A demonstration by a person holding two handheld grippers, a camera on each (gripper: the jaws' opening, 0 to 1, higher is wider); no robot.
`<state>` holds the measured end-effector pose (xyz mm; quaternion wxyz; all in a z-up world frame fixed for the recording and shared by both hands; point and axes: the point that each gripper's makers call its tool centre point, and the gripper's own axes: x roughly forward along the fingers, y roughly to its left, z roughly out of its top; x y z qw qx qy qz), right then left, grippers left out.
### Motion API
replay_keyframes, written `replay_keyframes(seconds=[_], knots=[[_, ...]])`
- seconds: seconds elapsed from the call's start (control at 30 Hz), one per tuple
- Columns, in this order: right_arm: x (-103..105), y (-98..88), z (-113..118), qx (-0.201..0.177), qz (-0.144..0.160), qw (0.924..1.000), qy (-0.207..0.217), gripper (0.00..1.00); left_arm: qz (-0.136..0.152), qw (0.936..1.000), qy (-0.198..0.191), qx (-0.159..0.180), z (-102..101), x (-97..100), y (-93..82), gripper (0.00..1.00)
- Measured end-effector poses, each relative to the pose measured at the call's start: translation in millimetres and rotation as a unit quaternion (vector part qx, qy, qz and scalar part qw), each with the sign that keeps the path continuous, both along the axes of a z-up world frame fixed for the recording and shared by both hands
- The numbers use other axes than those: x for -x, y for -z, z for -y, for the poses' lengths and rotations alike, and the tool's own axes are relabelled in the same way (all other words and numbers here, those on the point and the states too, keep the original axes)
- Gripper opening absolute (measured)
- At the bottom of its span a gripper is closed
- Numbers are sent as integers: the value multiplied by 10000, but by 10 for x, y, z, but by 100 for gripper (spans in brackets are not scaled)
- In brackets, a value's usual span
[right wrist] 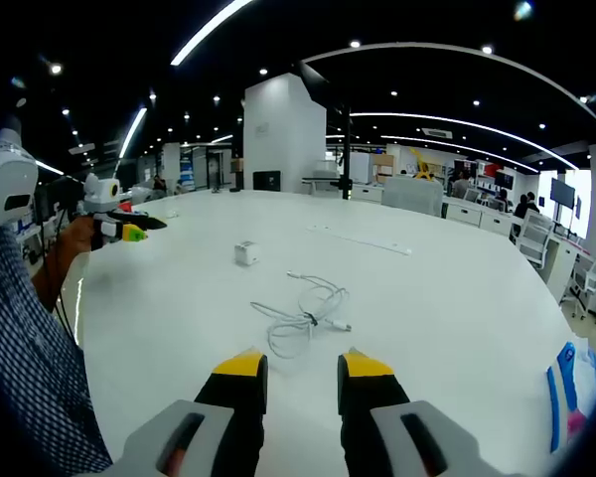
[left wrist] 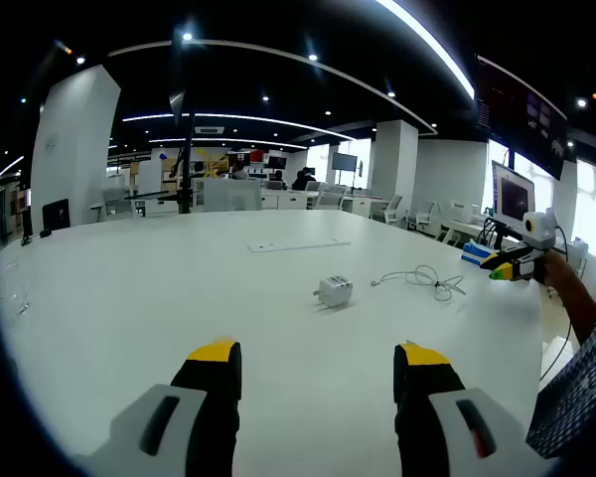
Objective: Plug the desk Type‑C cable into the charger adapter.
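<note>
A small white charger adapter [left wrist: 334, 291] [right wrist: 245, 252] stands on the white table [left wrist: 129, 298]. Just beside it lies a loosely coiled white Type‑C cable [left wrist: 423, 278] [right wrist: 303, 316], not joined to it. My left gripper [left wrist: 318, 354] hovers over the table short of the adapter, jaws wide apart and empty. My right gripper [right wrist: 303, 366] is just short of the cable coil, its jaws parted by a narrower gap with nothing between them. Each gripper also appears in the other's view: the right gripper [left wrist: 512, 263] past the cable, the left gripper [right wrist: 119, 227] at the table's edge.
A thin white strip [left wrist: 298, 245] [right wrist: 363, 238] lies farther back on the table. A blue packet [right wrist: 566, 383] rests near the right edge. A person's checked sleeve [right wrist: 30, 348] [left wrist: 581, 388] borders the table. Office desks and monitors stand beyond.
</note>
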<state>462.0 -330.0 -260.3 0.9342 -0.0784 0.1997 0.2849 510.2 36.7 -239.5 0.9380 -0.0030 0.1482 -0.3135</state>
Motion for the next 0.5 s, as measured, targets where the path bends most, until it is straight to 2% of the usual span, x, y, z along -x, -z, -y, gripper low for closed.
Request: replay_keyframes(seconds=[0.13,0.27,0.5], knots=[[2,16,14,2,-22,10000,22,30,-22,9998,25,218,53,-4,-33,71],[1,21,21,10,-31,10000,29,30,-21,9997,22,255,65,-15,-34,73],[2,7,-4,45,-19,10000,-3,30,-18,9999,93,79,89,-36,9,73]])
